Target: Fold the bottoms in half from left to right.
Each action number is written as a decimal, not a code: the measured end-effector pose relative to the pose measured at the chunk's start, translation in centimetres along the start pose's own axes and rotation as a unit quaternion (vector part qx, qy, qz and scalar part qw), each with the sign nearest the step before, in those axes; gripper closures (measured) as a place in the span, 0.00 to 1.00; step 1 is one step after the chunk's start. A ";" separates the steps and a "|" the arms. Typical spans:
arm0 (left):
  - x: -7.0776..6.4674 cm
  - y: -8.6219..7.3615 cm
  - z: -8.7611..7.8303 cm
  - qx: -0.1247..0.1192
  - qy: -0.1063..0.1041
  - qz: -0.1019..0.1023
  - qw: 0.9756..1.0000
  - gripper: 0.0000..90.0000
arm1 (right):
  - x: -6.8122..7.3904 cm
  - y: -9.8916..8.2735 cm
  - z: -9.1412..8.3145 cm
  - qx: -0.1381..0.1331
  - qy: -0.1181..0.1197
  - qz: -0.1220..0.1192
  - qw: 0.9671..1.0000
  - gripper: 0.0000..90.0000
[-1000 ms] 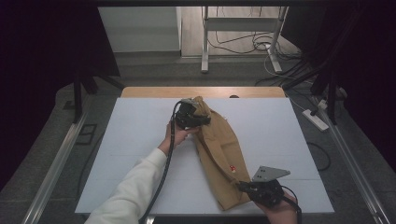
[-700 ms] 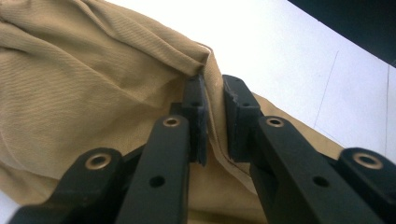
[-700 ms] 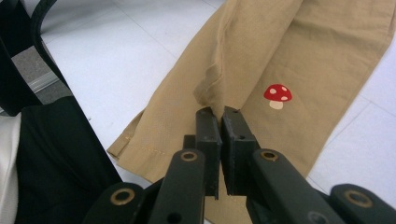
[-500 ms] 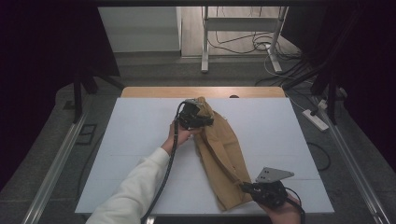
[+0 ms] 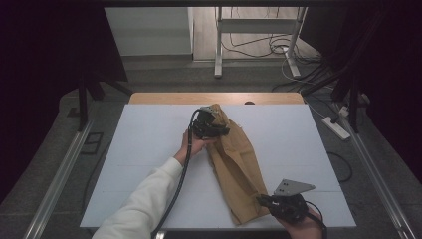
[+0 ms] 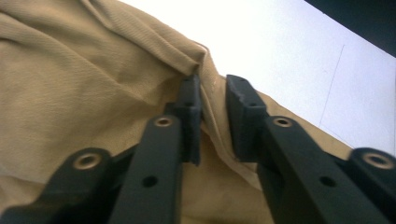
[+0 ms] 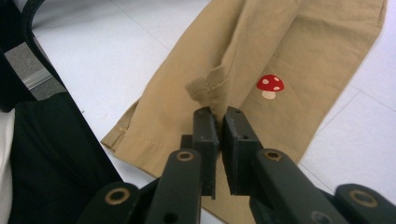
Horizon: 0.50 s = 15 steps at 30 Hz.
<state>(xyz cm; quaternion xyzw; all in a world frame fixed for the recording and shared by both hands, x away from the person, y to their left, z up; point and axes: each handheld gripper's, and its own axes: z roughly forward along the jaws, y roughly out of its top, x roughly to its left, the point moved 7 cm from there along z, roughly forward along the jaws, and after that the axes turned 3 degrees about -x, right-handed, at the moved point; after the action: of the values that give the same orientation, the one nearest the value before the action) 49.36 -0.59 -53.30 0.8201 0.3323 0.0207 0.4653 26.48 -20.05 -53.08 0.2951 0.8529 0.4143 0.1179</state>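
Tan cloth garment (image 5: 238,159) lying long and crumpled down the middle of the white table (image 5: 139,149).

High view: stretching diagonally, soft and wrinkled, left gripper (image 5: 211,127) working at the far end, right gripper (image 5: 271,203) at the near hem. Left gripper view: jaws just easing apart, a ridge of ribbed weave (image 6: 212,100) sitting loose in the narrow gap. Right gripper view: right gripper (image 7: 219,122) pinching a puckered fold of stitched hem (image 7: 208,88), jaws nearly together; red spotted mushroom print (image 7: 270,85) showing just beside.
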 end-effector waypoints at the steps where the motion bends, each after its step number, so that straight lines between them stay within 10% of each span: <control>1: -0.1 0.0 0.0 0.000 0.003 0.002 1.000 0.70 | 0.0 0.0 -0.1 -0.001 -0.004 -0.003 1.000 0.86; 7: -0.7 0.5 -0.1 -0.005 0.019 0.018 1.000 0.40 | -1.1 0.4 -0.8 -0.028 -0.045 0.006 0.999 0.50; 15: -0.5 -0.6 -1.6 -0.001 0.031 0.024 0.999 0.38 | -2.8 1.3 -1.1 -0.050 -0.061 0.036 0.996 0.45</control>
<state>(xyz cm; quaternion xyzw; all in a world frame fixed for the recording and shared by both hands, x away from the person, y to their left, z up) 48.15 0.54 -52.69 0.8264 0.3270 0.0570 0.4549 28.72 -21.82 -51.51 0.3438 0.8110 0.4418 0.1699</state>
